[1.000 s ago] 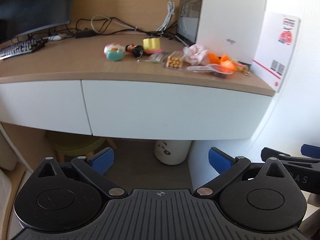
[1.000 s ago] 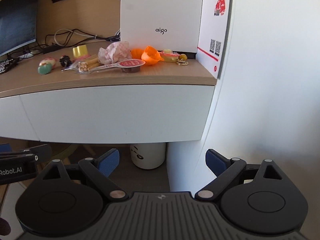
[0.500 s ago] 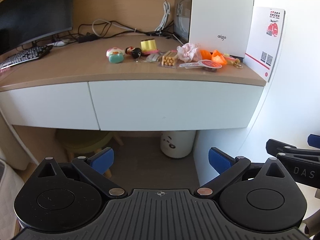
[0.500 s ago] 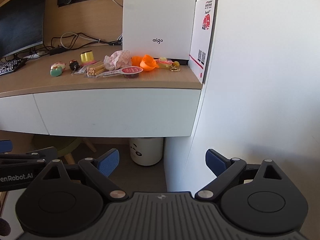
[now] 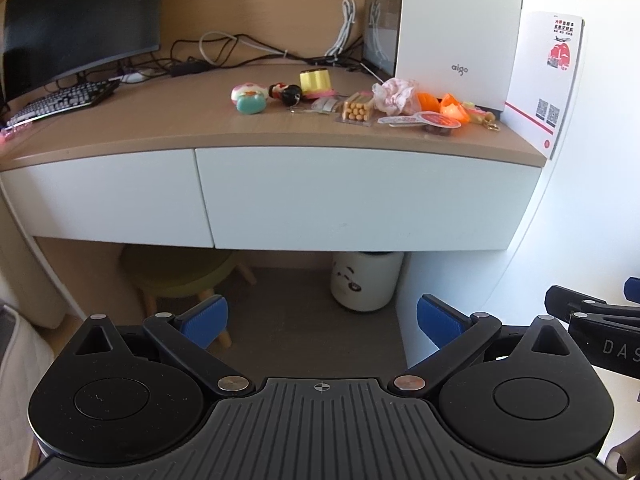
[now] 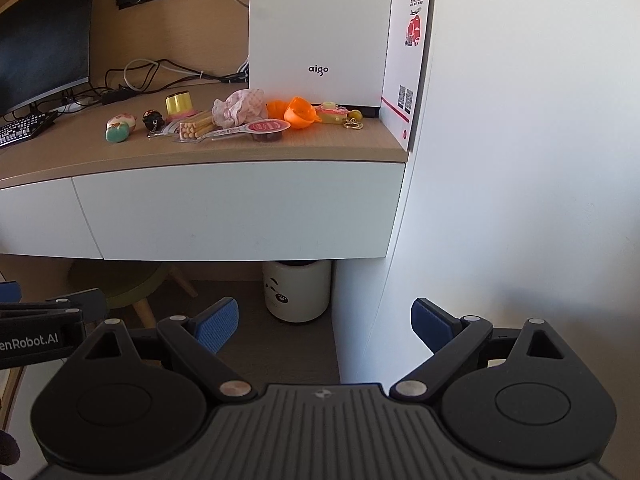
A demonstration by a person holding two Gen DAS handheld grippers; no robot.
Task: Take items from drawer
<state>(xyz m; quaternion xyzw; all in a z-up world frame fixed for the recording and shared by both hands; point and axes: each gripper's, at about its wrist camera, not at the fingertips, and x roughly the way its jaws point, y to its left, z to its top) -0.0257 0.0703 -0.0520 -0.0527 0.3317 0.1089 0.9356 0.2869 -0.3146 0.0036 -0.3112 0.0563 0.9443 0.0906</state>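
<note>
1. We see the left claw (image 5: 322,322) nearest the camera, its blue pads spread wide apart with nothing between them. It hangs in open air, well short of the furniture.
2. The right claw (image 6: 324,320) is likewise spread wide and empty. Each claw shows at the edge of the other's view, so the two are side by side.
3. Beyond the claws, on the floor beneath the tabletop, stand a white bin (image 5: 366,280) with a panda face and a green stool (image 5: 180,270).
4. Above these we note the right-hand drawer (image 5: 368,196), white-fronted and fully shut, flush with the left-hand drawer (image 5: 104,196). Neither claw touches it.
5. On the tabletop (image 5: 160,120) above the drawer lies a row of small items: a teal and pink toy (image 5: 249,98), a black round figure (image 5: 288,94), a yellow tape roll (image 5: 316,79), a biscuit stick pack (image 5: 356,110), a crumpled pink cloth (image 5: 394,96), a red-lidded jelly cup (image 5: 438,122), orange capsule halves (image 5: 444,106) and a keychain (image 5: 490,122).
6. Farther back stand a white computer case (image 5: 460,28) marked "aigo" and a white card (image 5: 556,76) leaning on the wall.
7. At far left are a keyboard (image 5: 60,100) and a monitor (image 5: 80,20).
</note>
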